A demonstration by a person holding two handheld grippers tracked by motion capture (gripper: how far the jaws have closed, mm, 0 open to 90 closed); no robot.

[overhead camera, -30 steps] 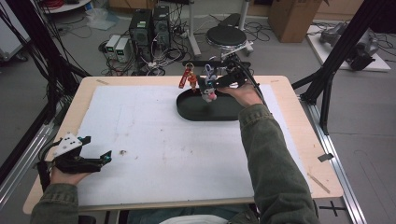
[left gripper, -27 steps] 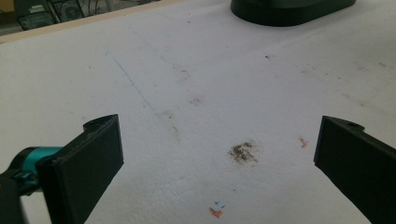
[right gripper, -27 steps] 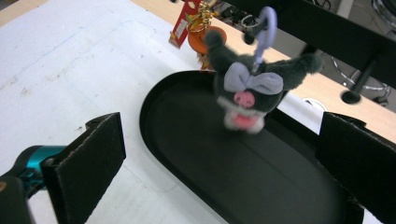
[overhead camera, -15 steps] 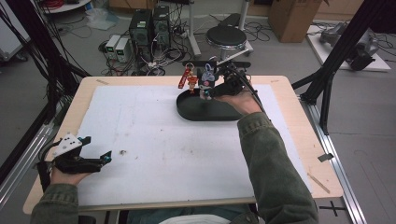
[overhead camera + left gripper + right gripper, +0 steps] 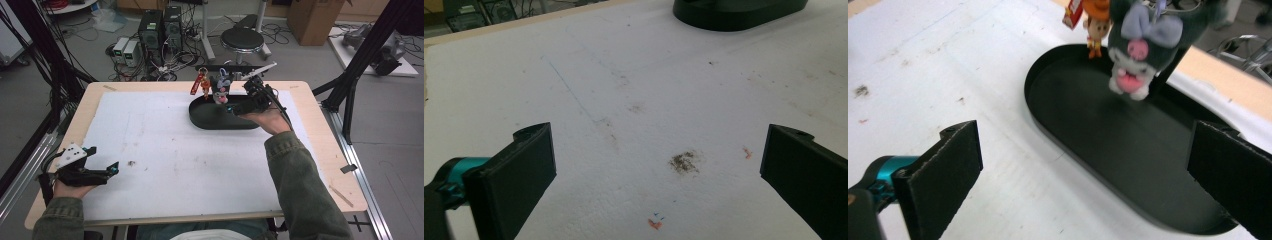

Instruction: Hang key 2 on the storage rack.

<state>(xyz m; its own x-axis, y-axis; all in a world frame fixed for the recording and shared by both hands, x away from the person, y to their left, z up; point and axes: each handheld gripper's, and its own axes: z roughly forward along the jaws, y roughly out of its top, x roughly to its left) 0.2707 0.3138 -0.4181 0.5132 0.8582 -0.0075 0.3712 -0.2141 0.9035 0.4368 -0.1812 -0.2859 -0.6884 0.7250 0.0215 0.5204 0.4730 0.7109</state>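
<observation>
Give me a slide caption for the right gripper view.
Open right gripper faces a grey plush keychain hanging above the black oval tray.

No legible text, label, brand, number or sign appears in any view. The red tag (image 5: 195,86) hanging beside the plush keychain (image 5: 221,86) is too small and blurred to read. The white mat (image 5: 634,90) carries only faint pen lines and small coloured marks, none forming characters.
</observation>
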